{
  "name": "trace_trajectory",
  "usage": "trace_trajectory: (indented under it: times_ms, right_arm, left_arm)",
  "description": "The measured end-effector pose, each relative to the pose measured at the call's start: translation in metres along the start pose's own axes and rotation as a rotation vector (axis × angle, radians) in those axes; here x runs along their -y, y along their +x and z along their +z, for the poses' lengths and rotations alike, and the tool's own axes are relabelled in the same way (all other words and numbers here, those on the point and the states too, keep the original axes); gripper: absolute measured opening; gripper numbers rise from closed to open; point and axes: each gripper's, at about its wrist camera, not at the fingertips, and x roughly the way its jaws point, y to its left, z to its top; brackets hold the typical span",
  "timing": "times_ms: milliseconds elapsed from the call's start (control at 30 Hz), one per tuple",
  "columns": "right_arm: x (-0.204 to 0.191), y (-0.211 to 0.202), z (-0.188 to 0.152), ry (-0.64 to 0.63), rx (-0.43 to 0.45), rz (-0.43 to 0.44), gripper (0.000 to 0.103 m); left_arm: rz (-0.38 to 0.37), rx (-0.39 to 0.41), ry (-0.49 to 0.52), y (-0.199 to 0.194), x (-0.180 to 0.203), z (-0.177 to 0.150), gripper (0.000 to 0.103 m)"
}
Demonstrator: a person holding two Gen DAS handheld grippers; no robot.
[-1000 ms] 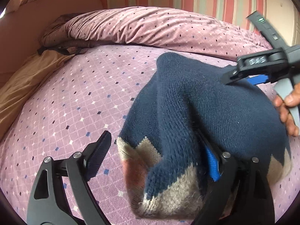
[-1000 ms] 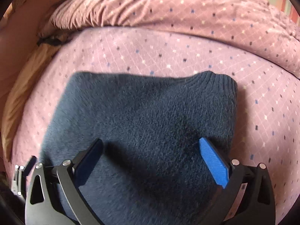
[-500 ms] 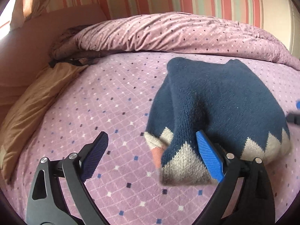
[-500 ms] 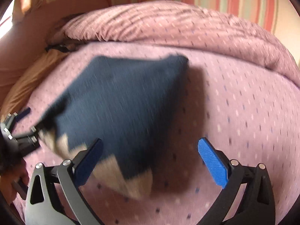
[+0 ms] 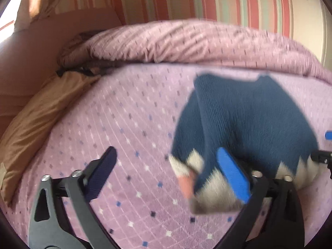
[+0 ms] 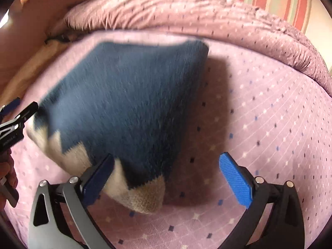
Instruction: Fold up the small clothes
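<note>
A navy knitted sweater (image 5: 249,120) with a beige zigzag hem lies folded on the pink bedspread (image 5: 128,124). My left gripper (image 5: 168,170) is open; its blue right finger (image 5: 232,174) overlaps the hem, while the left one stands over bare bedspread. In the right wrist view the sweater (image 6: 128,95) fills the left half. My right gripper (image 6: 167,177) is open too, its dark left finger (image 6: 99,176) at the hem's edge. The left gripper (image 6: 20,106) shows at that view's left edge, beside the sweater's hem corner. Neither gripper holds any cloth.
A rolled pink duvet (image 5: 186,43) runs along the far side of the bed. A tan pillow (image 5: 37,124) lies at the left. Behind stands a striped wall (image 5: 186,0). A hand (image 6: 8,174) holds the left gripper's handle.
The sweater, earlier draped over my left gripper's right finger, now lies folded on the bed. Both grippers have drawn back toward its hem, still open.
</note>
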Motion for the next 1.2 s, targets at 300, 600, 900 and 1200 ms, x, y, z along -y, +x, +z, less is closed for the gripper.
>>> trace_trajectory:
  times_ms: [300,600,900,1200]
  right_arm:
    - [0.006,0.003,0.026,0.029,0.013,0.012,0.101]
    - [0.015,0.005,0.037,0.048,0.026,0.072,0.101]
    - [0.022,0.026,0.059,0.102,-0.045,0.175,0.101]
    - [0.034,0.055,0.046,0.220,-0.130,0.307,0.101]
  left_arm:
    - [0.020,-0.127,0.134,0.054,0.038,0.004,0.092]
    - [-0.163,-0.112,-0.057,0.053,0.007,0.014,0.100]
    - [-0.292,-0.249,-0.047,0.078,0.016,0.026,0.100]
    - [-0.584,-0.457,-0.282,0.110,0.002,0.010,0.100]
